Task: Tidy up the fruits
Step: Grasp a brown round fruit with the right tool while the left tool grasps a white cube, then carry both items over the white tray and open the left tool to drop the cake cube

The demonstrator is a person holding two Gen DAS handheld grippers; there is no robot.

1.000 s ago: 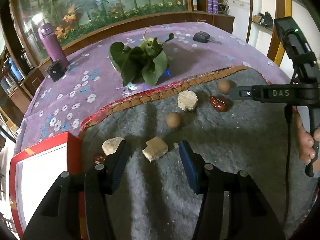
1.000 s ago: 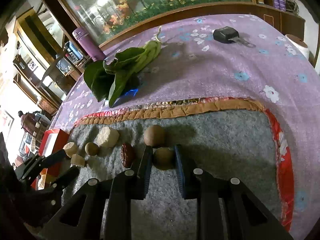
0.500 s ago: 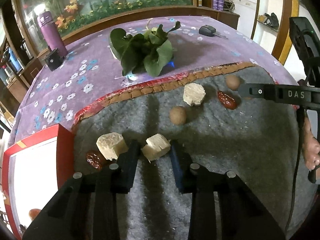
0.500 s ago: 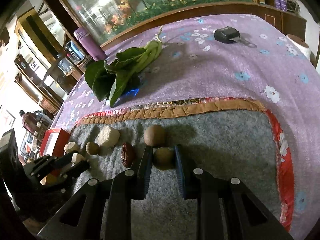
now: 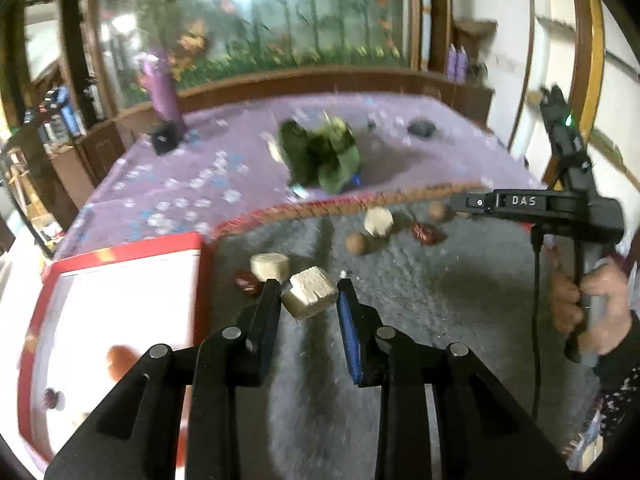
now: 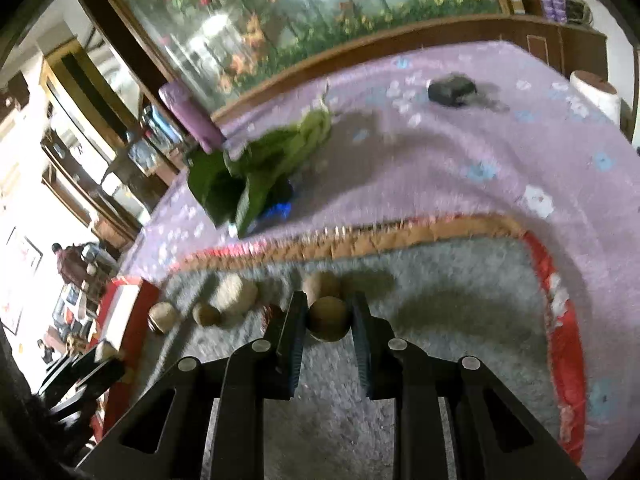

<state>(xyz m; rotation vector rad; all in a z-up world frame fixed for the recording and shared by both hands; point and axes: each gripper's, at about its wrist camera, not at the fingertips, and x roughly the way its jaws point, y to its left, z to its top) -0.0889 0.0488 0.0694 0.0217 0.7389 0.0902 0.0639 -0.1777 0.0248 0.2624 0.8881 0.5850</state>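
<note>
Both clamped: left gripper (image 5: 308, 294) pale fibrous chunk (image 5: 309, 291); right gripper (image 6: 328, 314) round brown fruit (image 6: 329, 319).

Left claw (image 5: 308, 294) front: a pale cube (image 5: 309, 296) fills the gap between its fingers; a pale round chunk (image 5: 270, 267) and a dark red date (image 5: 248, 282) crowd its left finger.
Left side: the red-rimmed tray (image 5: 120, 249) walls off the mat edge.
Near mat: bare grey mat (image 5: 460, 300) lies between the two claws.
Right claw (image 6: 328, 316) front: a brown round fruit (image 6: 329, 318) sits between its fingers, another round fruit (image 6: 320, 285) just behind.
Far counter: leafy greens (image 6: 256, 172) stand beyond the mat border.
</note>
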